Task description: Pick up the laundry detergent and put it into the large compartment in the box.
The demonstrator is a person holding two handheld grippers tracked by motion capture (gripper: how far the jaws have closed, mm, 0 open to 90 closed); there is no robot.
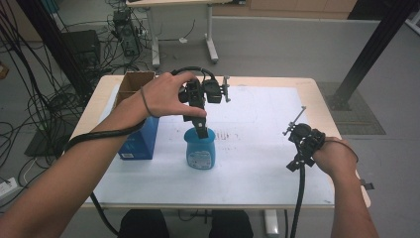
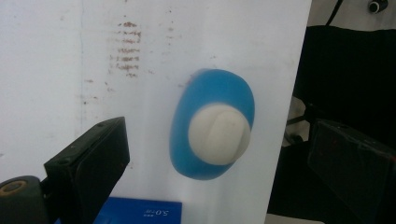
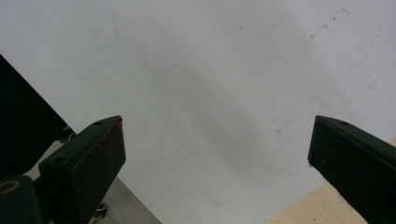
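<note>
your left gripper [image 1: 200,130] hangs right above the blue bottle [image 1: 200,148], jaws spread wide and holding nothing. the bottle stands upright on the white sheet [image 1: 257,148], nearer the tabletop's left edge, just beside the blue box [image 1: 141,139]. it looks like smooth plastic, likely light and a bit slippery, so close on the white cap [image 2: 219,134] or the neck beneath it, squarely. your right gripper [image 1: 297,144] rests open near the right edge, empty.

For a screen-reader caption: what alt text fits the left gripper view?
Seen from above, a blue bottle with a white cap stands on a white mat, between the left tool's two open black jaws. A blue box edges the bottom.
</note>
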